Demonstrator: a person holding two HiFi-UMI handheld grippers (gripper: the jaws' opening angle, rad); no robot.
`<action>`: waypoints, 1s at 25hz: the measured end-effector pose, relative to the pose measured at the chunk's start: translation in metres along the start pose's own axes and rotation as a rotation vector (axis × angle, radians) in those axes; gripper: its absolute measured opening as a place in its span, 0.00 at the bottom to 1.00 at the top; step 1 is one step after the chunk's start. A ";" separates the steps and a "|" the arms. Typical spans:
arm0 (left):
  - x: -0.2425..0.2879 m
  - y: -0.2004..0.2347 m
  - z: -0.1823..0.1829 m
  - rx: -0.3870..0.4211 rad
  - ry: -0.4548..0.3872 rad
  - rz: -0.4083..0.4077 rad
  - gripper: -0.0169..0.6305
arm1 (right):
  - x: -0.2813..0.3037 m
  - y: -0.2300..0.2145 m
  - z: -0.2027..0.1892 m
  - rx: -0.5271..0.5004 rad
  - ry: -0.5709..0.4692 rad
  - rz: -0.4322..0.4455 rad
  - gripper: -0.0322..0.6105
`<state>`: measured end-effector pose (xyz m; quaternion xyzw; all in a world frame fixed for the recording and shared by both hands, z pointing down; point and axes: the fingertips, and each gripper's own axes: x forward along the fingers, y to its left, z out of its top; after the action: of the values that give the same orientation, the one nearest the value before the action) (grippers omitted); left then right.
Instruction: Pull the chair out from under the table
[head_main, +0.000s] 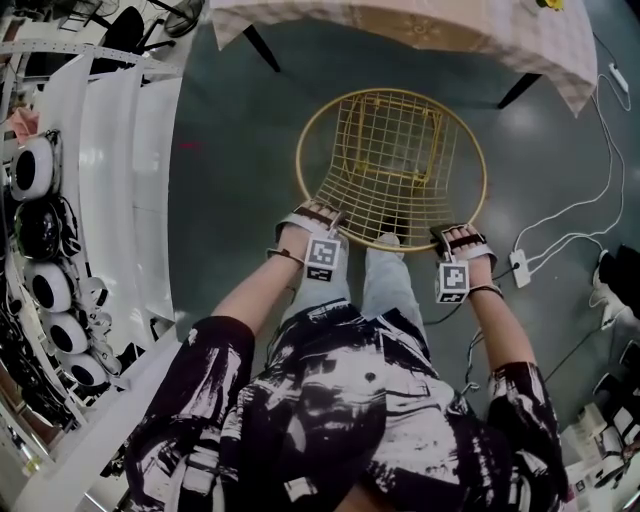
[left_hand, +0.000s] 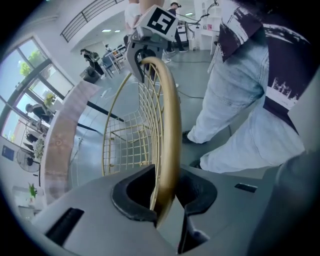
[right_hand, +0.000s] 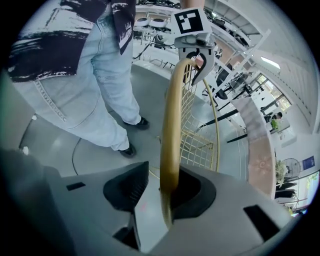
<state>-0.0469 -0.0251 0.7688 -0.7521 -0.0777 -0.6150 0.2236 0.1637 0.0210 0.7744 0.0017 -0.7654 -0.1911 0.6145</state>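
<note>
Closest in, the person's patterned shirt (head_main: 330, 400) fills the head view, with both forearms reaching steeply down. At the ends of them the left gripper (head_main: 316, 214) and right gripper (head_main: 462, 236) straddle the gold chair (head_main: 390, 160) at its rim (left_hand: 170, 125), jaws slightly spread and not pinching it. The chair stands on the floor clear of the table (head_main: 450, 30) and looks pulled out. Letting go seems to be the step in hand. Next, both grippers need lifting straight off the rim.

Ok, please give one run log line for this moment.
left gripper: open around chair rim | right gripper: open around chair rim | chair: looks clear of table
</note>
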 end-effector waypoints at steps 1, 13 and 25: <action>-0.005 -0.001 -0.004 -0.002 -0.005 0.004 0.14 | -0.006 -0.001 -0.001 0.003 -0.010 -0.012 0.25; -0.117 0.045 -0.048 -0.191 -0.025 0.165 0.16 | -0.130 -0.075 -0.014 0.259 -0.121 -0.282 0.26; -0.325 0.302 0.032 -0.914 -0.783 0.714 0.06 | -0.321 -0.341 0.032 0.935 -0.735 -0.836 0.20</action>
<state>0.0246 -0.2284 0.3790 -0.9167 0.3658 -0.1585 0.0289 0.1324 -0.2097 0.3669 0.4923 -0.8594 -0.0508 0.1284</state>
